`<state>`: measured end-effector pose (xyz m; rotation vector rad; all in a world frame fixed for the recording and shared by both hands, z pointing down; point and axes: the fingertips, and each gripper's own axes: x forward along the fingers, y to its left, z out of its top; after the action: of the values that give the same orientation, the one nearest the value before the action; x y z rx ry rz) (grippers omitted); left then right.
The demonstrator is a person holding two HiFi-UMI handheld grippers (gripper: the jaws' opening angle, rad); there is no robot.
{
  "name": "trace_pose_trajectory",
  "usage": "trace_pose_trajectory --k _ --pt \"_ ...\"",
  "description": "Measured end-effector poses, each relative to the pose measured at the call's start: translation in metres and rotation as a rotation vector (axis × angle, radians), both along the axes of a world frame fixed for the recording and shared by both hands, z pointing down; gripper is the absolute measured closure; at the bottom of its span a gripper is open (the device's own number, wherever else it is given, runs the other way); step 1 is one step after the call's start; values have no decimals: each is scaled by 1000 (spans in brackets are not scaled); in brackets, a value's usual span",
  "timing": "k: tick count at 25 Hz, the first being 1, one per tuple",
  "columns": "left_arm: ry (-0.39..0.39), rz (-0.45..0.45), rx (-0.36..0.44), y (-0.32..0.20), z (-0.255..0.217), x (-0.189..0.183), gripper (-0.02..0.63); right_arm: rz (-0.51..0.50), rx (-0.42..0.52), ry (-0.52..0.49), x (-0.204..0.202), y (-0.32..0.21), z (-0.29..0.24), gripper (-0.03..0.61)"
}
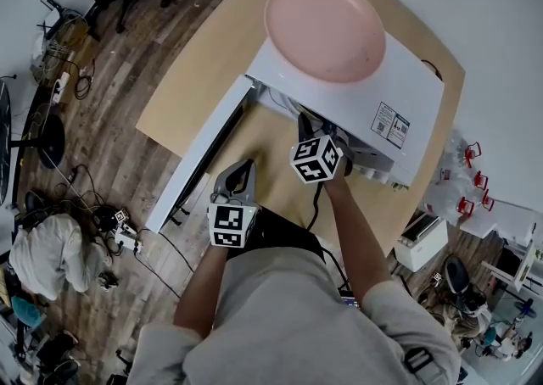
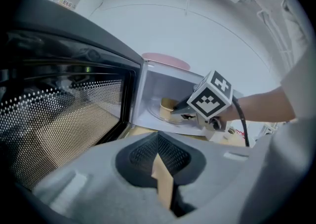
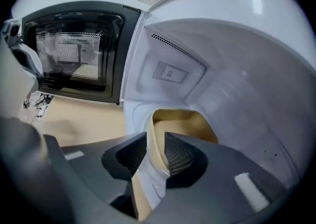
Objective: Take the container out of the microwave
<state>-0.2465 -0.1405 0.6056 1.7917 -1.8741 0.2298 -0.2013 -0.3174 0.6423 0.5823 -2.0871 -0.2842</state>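
Two tongs: left tongs pressed together, empty; right tongs pinch thin-rimmed tan container inside glossy white microwave.

Microwave door swung wide left, right tool and container inside cavity, bare table in front.

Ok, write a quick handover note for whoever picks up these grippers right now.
Right gripper: inside the white microwave, jaws shut on the side wall of the tan round container.
Left gripper: shut, empty, held outside near the open black-framed door.
Done: door open, container gripped but not yet out of the cavity.
Left: draw it out, probably onto the wooden table.
The round pink plate sits on the microwave's top.
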Motion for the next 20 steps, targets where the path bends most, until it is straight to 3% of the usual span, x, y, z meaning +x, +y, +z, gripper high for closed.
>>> trace_pose_trajectory --k 12,20 --pt "-2 11 -11 6 5 -2 611 -22 -15 149 1 -2 20 448" --pt "3 0 -14 8 5 -5 611 -17 -41 174 0 -3 23 446"
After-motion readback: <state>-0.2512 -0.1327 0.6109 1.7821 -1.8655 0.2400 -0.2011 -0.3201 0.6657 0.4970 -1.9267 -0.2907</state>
